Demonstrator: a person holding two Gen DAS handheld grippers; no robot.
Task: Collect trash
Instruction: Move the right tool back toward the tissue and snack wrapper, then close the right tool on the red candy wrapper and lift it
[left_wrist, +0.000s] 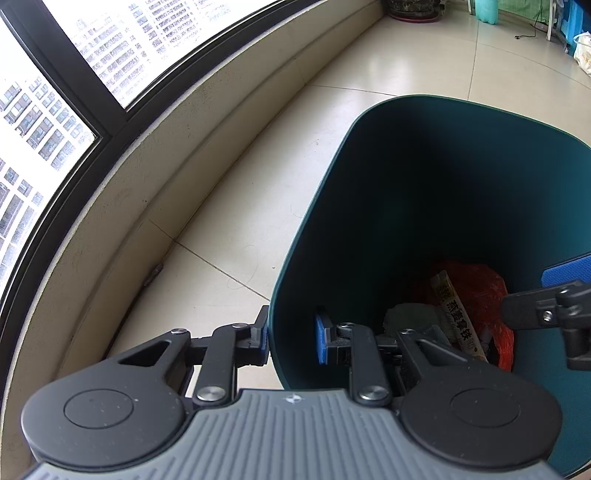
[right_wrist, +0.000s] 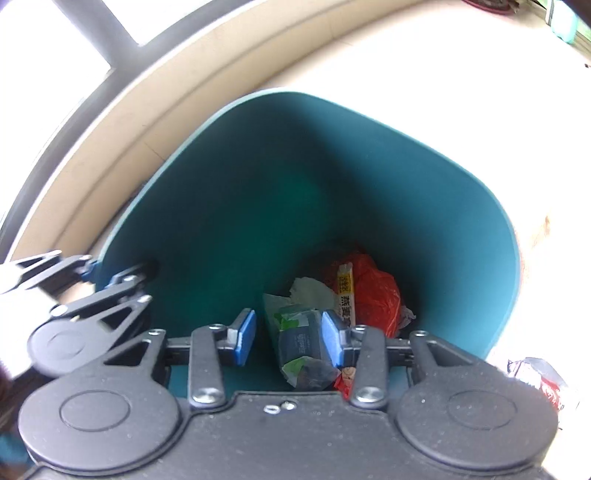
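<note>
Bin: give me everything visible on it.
The bin is teal, smooth plastic by the look, with thin walls, rounded corners and no lid or liner. It sits on a pale tiled floor near a curved window ledge. The left gripper is shut on its rim wall, one pad outside, one inside. At the bottom lie a red bag, a sachet, crumpled paper and a wrapper.

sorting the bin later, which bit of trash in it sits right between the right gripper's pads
The dark packet with green and white print. It sits between the blue pads of the right gripper; the red plastic bag and yellow-labelled stick wrapper lie farther back.
</note>
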